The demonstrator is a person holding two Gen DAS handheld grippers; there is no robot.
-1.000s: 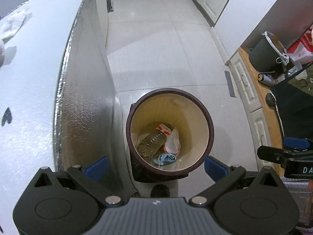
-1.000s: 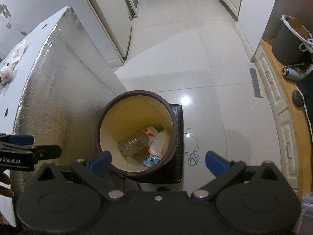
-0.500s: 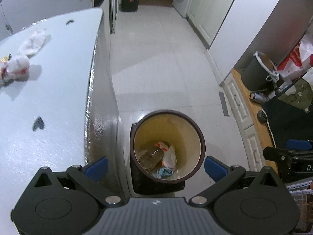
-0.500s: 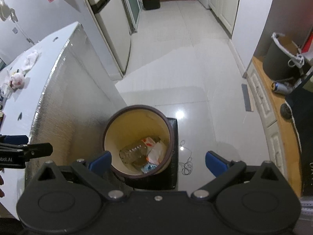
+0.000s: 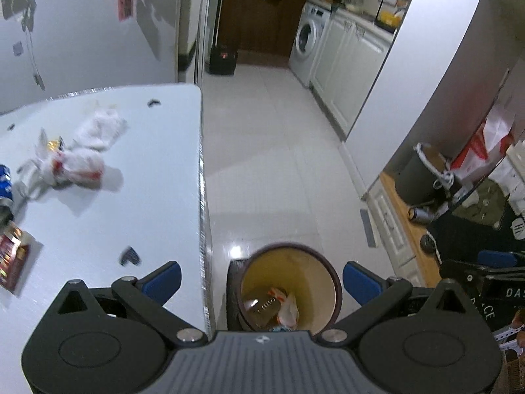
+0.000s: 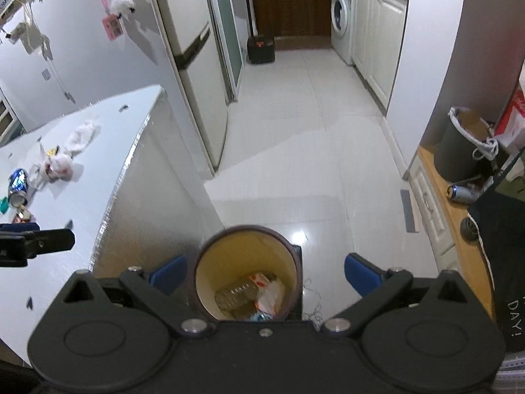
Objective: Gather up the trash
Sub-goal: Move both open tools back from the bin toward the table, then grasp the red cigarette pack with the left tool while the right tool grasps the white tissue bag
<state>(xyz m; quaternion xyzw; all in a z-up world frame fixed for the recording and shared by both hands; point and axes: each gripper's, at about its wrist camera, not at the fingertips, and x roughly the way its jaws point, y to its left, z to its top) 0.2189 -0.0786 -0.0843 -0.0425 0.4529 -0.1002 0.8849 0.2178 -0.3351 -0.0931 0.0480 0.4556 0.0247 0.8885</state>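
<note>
bin [image 5: 333,282] right of table [image 5: 131,203], bottle [image 6: 238,295] inside

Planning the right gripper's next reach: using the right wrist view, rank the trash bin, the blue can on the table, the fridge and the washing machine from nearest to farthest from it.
1. Trash bin: on the floor directly below the right gripper.
2. Blue can: on the table, far left.
3. Fridge: beyond the table, left of centre.
4. Washing machine: far end of the kitchen, right.

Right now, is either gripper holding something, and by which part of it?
Nothing is held. The left gripper and the right gripper are both open and empty above the trash bin.
</note>
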